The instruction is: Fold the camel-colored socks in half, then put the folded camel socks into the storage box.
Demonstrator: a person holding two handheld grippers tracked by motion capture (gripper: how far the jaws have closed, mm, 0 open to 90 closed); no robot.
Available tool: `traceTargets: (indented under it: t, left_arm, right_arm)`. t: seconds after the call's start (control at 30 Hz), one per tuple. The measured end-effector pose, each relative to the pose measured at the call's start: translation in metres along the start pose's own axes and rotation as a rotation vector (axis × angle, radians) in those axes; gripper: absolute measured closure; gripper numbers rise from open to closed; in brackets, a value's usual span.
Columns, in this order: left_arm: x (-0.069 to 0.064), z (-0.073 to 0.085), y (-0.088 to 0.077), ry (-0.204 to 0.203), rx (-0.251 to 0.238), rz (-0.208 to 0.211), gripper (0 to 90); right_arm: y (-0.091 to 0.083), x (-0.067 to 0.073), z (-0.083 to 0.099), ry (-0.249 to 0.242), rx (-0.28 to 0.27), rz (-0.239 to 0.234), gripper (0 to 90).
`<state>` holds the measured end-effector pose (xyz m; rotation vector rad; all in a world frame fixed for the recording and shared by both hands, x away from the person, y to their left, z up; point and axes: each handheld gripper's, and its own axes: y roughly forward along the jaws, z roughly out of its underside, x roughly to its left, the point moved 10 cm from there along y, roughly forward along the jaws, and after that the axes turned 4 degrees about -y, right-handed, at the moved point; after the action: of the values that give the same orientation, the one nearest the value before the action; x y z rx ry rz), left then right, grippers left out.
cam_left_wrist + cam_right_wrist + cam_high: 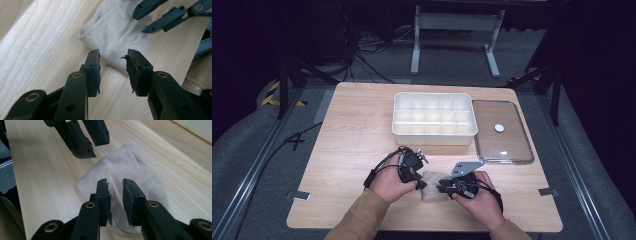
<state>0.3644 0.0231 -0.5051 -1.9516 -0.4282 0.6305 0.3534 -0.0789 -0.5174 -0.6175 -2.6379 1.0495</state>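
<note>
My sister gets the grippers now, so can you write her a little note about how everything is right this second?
Left gripper: jaws apart, nothing pinched, tips at the edge of the beige cloth.
Right gripper: jaws apart, just above the same cloth, not gripping it.
The cloth lies folded and flat on the wooden table, between the two grippers.
The white divided box stands behind, with a clear lid lying beside it.
Done: the cloth looks folded and let go.
Left: probably picking it up; where it goes I cannot tell.
</note>
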Motion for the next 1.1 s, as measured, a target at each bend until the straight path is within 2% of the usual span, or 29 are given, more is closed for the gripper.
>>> traceTargets:
  t: [0.1,0.17,0.33,0.63,0.9,1.0,1.1]
  left_arm:
    - [0.004,0.003,-0.001,-0.021,0.016,-0.008,62.7]
    - [0.004,0.003,-0.001,-0.021,0.016,-0.008,62.3]
    - [0.01,0.008,0.0,-0.038,0.044,-0.017,61.1]
    - [0.015,0.013,0.006,-0.027,0.06,-0.025,59.9]
    - [0.023,0.017,0.013,-0.039,0.069,-0.051,68.0]
    - [0.023,0.016,0.017,-0.022,0.065,-0.048,71.7]
    - [0.022,0.016,0.02,-0.029,0.071,-0.051,80.9]
  right_arm:
    - [0.004,0.0,0.0,0.0,-0.005,0.001,72.3]
    - [0.006,-0.001,0.002,0.001,-0.003,0.003,71.7]
    - [0.014,-0.005,0.009,0.013,0.023,-0.011,65.3]
    - [0.014,-0.012,0.01,-0.032,0.028,0.024,66.4]
    - [0.014,-0.015,0.012,-0.031,0.019,0.023,67.5]
    - [0.014,-0.015,0.013,-0.032,0.017,0.018,67.5]
    - [0.014,-0.015,0.013,-0.036,0.011,0.01,67.6]
